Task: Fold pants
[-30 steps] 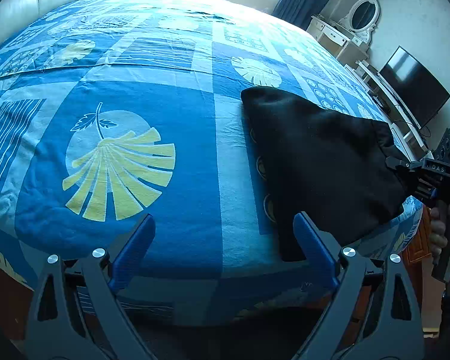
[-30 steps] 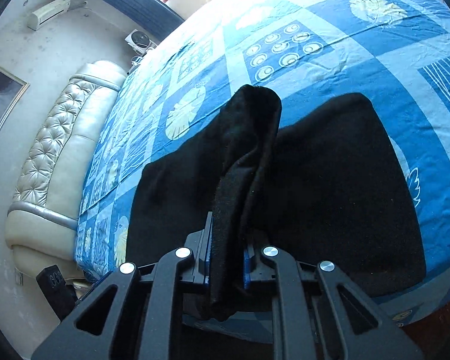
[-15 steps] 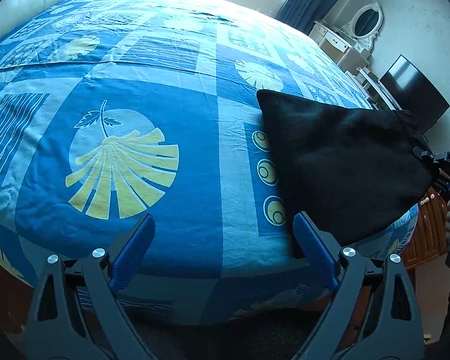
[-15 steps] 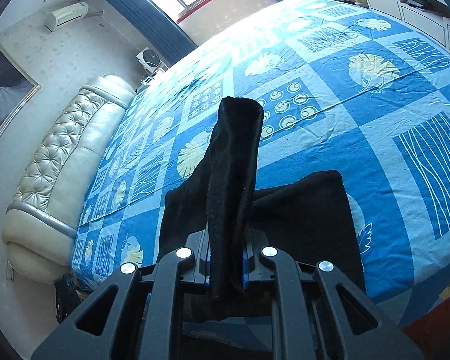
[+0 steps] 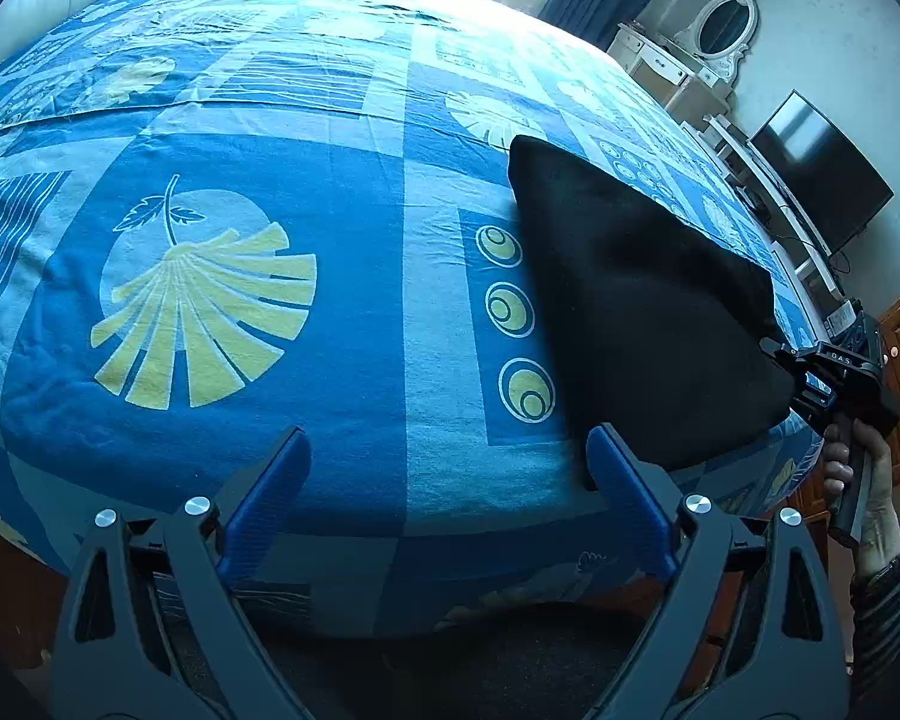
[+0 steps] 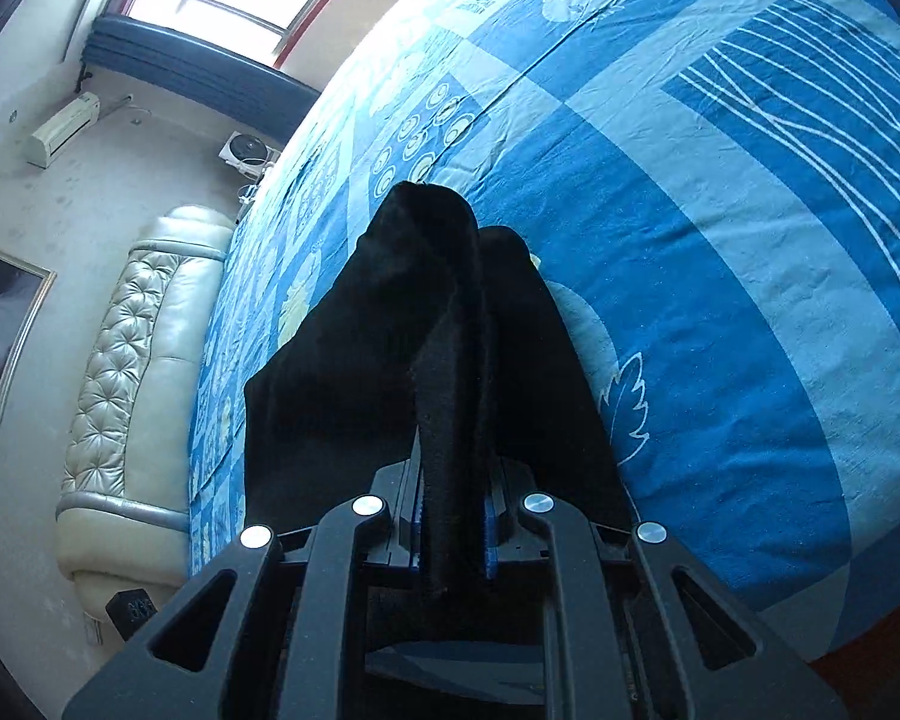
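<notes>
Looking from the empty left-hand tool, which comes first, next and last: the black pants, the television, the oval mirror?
1. Black pants: on the bed, just beyond the left gripper, right of centre.
2. Television: right wall, past the bed.
3. Oval mirror: far corner, upper right.

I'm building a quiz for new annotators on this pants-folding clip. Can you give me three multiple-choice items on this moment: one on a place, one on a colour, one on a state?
1. Where do the black fabric pants lie on the blue patterned bedsheet?
A. near the bed's right-hand edge in the left wrist view
B. against the headboard
C. on the floor

2. What colour is the large fan-shaped leaf print?
A. red
B. pale yellow
C. black

3. How is the left gripper?
A. shut on the pants
B. shut on the sheet
C. open, holding nothing

Answers: 1 A, the pants sit by the edge where the right gripper pinches them; 2 B, its blades are pale yellow on blue; 3 C, its blue pads stand wide apart over bare sheet.
</notes>
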`<act>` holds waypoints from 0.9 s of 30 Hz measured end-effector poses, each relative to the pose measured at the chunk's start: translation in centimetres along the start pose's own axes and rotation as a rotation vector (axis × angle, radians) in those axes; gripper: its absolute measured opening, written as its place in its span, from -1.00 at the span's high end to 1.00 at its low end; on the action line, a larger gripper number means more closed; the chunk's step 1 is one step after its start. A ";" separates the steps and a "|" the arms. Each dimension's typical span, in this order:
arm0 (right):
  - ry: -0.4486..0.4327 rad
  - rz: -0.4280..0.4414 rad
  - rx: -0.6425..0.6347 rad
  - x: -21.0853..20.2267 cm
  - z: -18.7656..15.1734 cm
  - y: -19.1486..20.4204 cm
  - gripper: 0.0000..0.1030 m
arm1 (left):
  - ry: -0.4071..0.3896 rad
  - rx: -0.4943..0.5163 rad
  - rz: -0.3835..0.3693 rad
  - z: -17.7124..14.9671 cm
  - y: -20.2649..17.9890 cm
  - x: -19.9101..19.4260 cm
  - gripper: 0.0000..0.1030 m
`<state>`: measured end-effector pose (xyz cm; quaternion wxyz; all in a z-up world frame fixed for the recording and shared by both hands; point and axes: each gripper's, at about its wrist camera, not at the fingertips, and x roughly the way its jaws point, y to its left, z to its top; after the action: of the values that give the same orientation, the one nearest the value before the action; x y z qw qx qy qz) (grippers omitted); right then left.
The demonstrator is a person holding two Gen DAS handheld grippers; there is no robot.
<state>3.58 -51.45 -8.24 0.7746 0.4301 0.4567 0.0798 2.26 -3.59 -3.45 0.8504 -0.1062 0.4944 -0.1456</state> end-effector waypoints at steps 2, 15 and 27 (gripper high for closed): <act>0.004 0.032 0.014 0.0 0.0 -0.5 0.73 | 0.005 0.001 0.000 -0.1 -0.2 0.2 -0.81; -0.050 -0.024 0.129 -3.6 -0.2 -4.0 0.28 | 0.046 -0.021 -0.065 0.0 -1.5 1.8 -0.81; 0.003 0.185 0.149 -3.6 -1.4 -4.2 -0.39 | 0.181 -0.172 -0.364 1.6 -1.9 6.2 -0.81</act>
<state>-0.70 -55.05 -9.33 0.7291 0.5266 0.4210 0.1173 6.24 -7.50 -7.06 0.7499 -0.2524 0.5521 -0.2628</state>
